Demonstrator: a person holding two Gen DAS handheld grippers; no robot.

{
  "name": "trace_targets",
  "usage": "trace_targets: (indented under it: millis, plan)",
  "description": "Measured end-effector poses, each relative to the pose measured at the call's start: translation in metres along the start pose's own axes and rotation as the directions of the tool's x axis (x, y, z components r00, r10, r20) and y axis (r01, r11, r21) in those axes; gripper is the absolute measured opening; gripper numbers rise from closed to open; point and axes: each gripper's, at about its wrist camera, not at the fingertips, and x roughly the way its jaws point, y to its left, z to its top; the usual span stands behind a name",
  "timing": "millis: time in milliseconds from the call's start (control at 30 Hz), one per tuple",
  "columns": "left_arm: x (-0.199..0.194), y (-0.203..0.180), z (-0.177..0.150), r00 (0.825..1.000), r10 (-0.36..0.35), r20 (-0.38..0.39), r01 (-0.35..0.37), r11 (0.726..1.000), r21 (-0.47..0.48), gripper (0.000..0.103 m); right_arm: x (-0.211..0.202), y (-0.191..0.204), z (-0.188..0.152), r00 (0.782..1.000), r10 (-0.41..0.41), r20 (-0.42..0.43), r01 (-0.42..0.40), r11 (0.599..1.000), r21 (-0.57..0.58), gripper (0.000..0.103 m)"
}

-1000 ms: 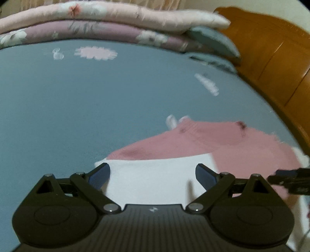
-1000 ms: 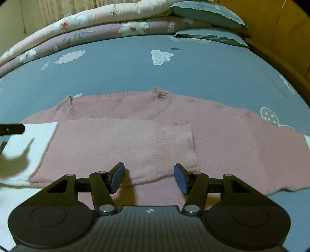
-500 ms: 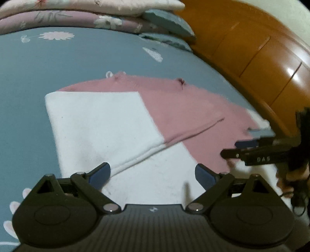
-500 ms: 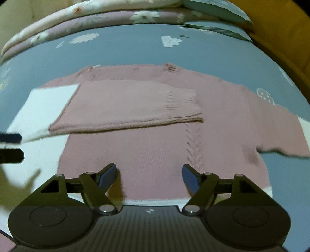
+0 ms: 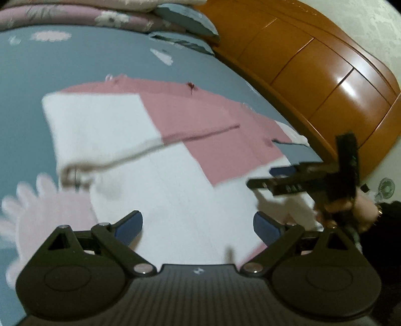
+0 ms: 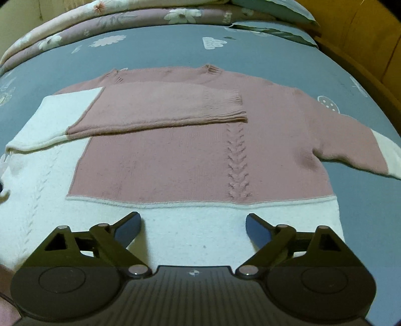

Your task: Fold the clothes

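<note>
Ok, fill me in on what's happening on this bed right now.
A person is folding a pink and white sweater spread flat on the blue bedsheet, with a gripper in each hand. One sleeve is already folded across the chest; the other sleeve still lies stretched out to the side. The right gripper hangs over the white hem, its jaws having just been opening, with nothing between them. The left gripper is open too, over the sweater's white side, holding nothing.

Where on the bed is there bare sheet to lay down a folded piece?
Bare sheet runs between the sweater neckline and the stacked quilts. More lies beyond the unfolded sleeve, toward the wooden headboard. The near edge is crowded: the sweater's white hem fills it under both grippers.
</note>
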Motion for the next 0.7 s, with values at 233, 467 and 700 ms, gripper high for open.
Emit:
trace_targets:
  millis: [233, 467, 700]
  plan:
    - [-0.020, -0.026, -0.039, 0.991, 0.013, -0.135, 0.002, 0.994, 0.112, 0.095, -0.004, 0.001, -0.008, 1.000, 0.009, 0.012, -0.009, 1.000, -0.014, 0.099]
    - [-0.030, -0.037, -0.051, 0.971, -0.132, -0.201, 0.150, 0.985, 0.079, 0.095, -0.005, 0.001, -0.011, 1.000, 0.023, 0.015, -0.022, 0.999, -0.044, 0.100]
    - [-0.019, -0.048, -0.087, 0.864, -0.276, -0.422, 0.312, 0.950, 0.018, 0.095, -0.005, 0.000, -0.010, 0.999, 0.043, 0.011, -0.042, 0.995, -0.093, 0.100]
